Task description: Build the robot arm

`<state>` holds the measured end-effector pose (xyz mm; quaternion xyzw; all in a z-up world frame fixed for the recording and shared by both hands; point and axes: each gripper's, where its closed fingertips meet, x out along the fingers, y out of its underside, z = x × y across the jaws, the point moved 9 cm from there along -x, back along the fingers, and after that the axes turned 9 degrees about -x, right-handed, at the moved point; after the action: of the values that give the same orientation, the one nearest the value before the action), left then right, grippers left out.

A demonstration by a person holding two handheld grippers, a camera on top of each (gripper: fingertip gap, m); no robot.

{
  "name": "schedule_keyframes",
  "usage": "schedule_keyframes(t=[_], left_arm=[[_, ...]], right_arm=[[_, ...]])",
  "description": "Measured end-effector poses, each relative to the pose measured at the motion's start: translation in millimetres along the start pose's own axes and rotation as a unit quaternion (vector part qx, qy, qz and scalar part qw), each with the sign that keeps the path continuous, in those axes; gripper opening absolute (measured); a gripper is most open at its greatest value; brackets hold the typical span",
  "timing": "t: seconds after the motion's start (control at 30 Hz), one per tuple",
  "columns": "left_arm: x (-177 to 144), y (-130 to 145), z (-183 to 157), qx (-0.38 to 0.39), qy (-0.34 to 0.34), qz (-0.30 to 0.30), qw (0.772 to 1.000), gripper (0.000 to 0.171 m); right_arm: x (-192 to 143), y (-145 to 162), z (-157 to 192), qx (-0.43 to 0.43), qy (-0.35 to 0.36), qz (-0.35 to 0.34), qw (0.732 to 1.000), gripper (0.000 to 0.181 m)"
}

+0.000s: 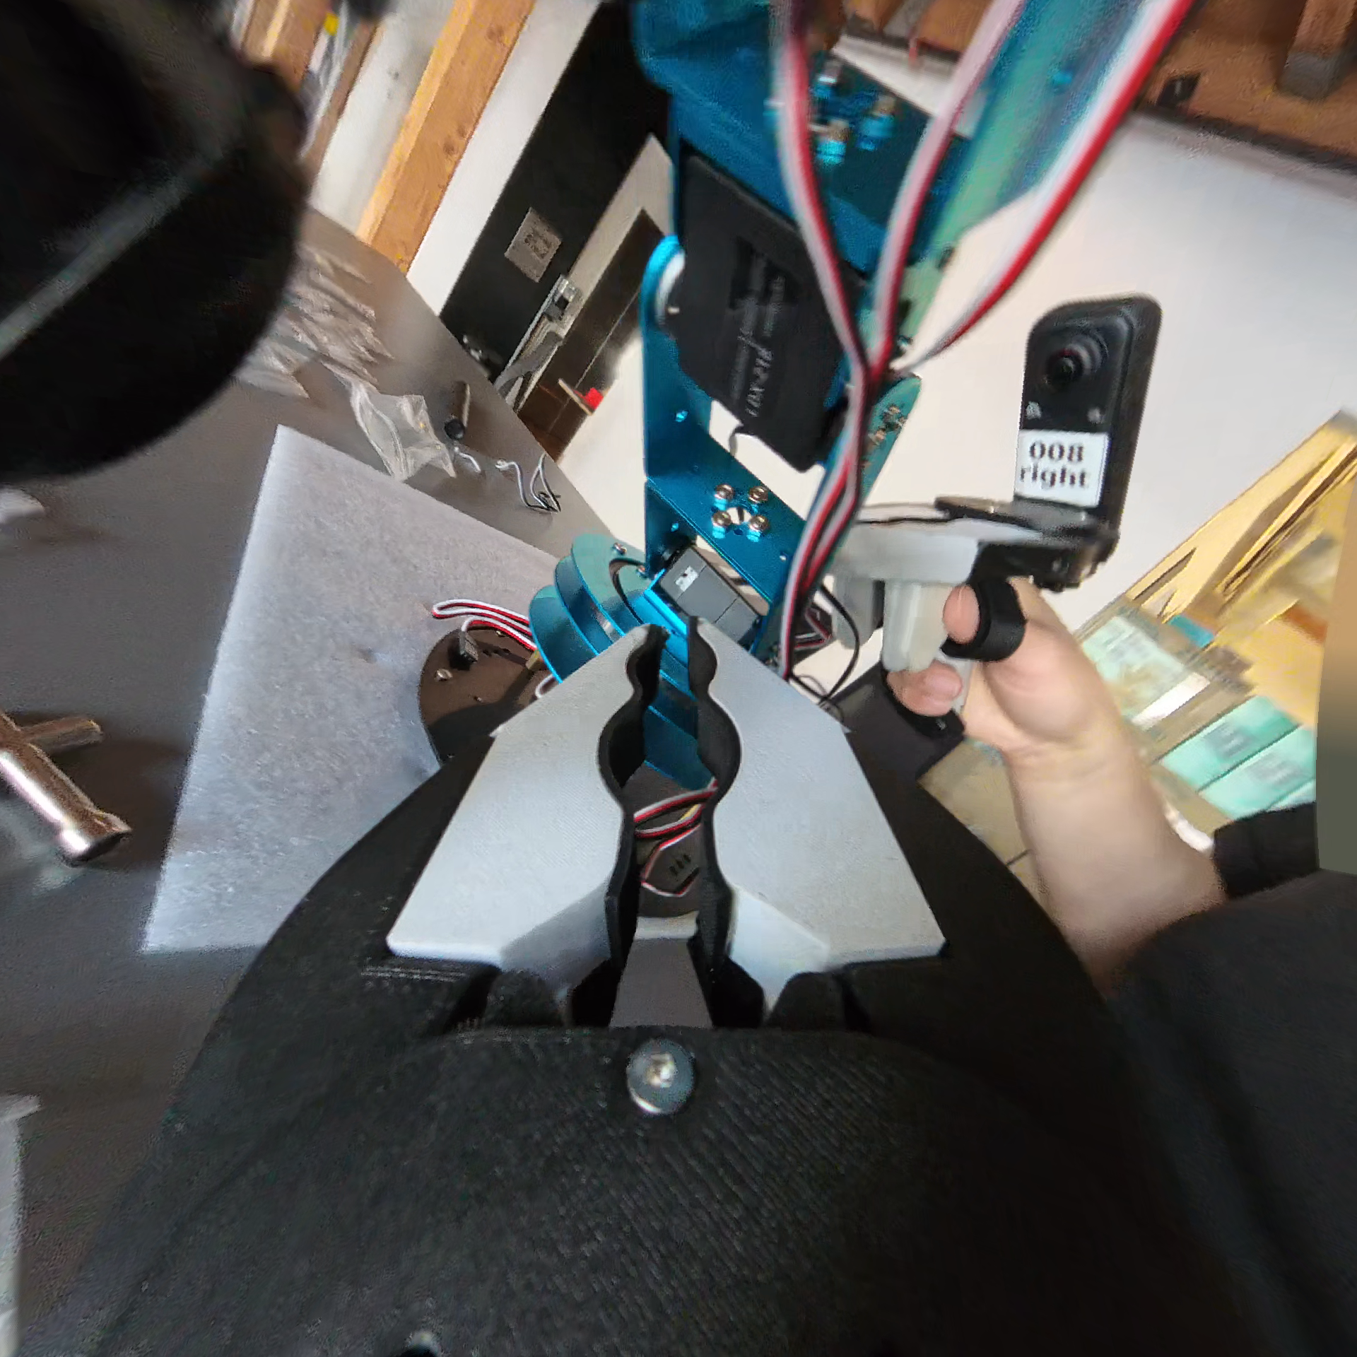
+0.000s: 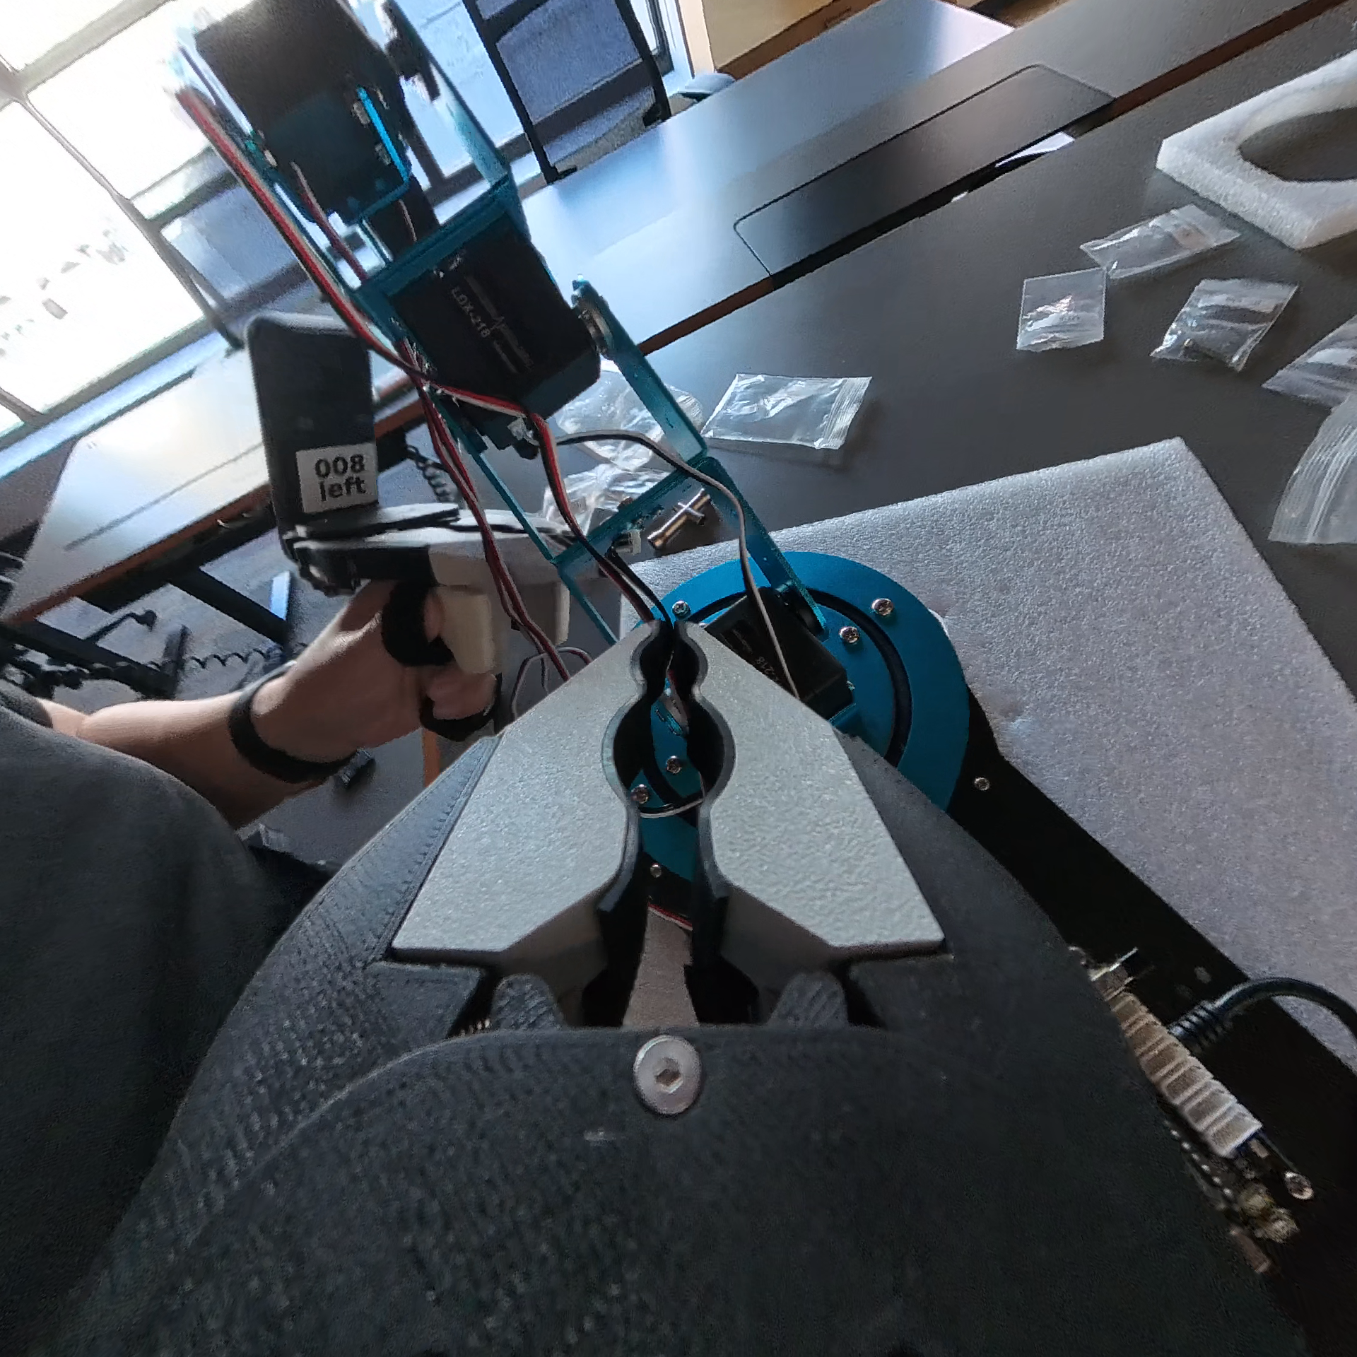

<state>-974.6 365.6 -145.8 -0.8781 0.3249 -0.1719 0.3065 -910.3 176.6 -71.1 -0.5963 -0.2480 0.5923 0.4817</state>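
The blue arm kit (image 1: 705, 470) runs off the top edge — its upper end unseen; a blurred black mass (image 1: 110, 220) fills the left wrist view's corner.

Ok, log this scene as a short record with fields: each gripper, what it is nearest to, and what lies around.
left gripper: slightly open, holds nothing, tips at the blue round base
right gripper: nearly shut, tips at a black wire; grip unclear
between them: small blue robot arm with black servos
under it: white foam sheet on dark table
around: clear plastic bags, metal cross wrench
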Motion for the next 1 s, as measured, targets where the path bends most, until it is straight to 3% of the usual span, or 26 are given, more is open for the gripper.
schedule_keyframes(t=[0.13,0.47,0.73,1.0], left_arm=[[6,2,2,-0.089,0.007,-0.023,0.996,0.013],[6,7,8,-0.158,-0.006,-0.048,0.986,0.016],[6,8,14,-0.187,-0.017,-0.059,0.98,0.024],[2,13,17,-0.174,-0.033,-0.055,0.983,0.023]], right_arm=[[5,-3,2,-0.044,-0.006,0.02,0.999,0.0],[16,-14,-1,-0.133,-0.017,0.09,0.987,0.0],[21,-23,0,-0.199,-0.02,0.131,0.971,0.002],[21,-28,2,-0.206,-0.04,0.168,0.963,0.012]])
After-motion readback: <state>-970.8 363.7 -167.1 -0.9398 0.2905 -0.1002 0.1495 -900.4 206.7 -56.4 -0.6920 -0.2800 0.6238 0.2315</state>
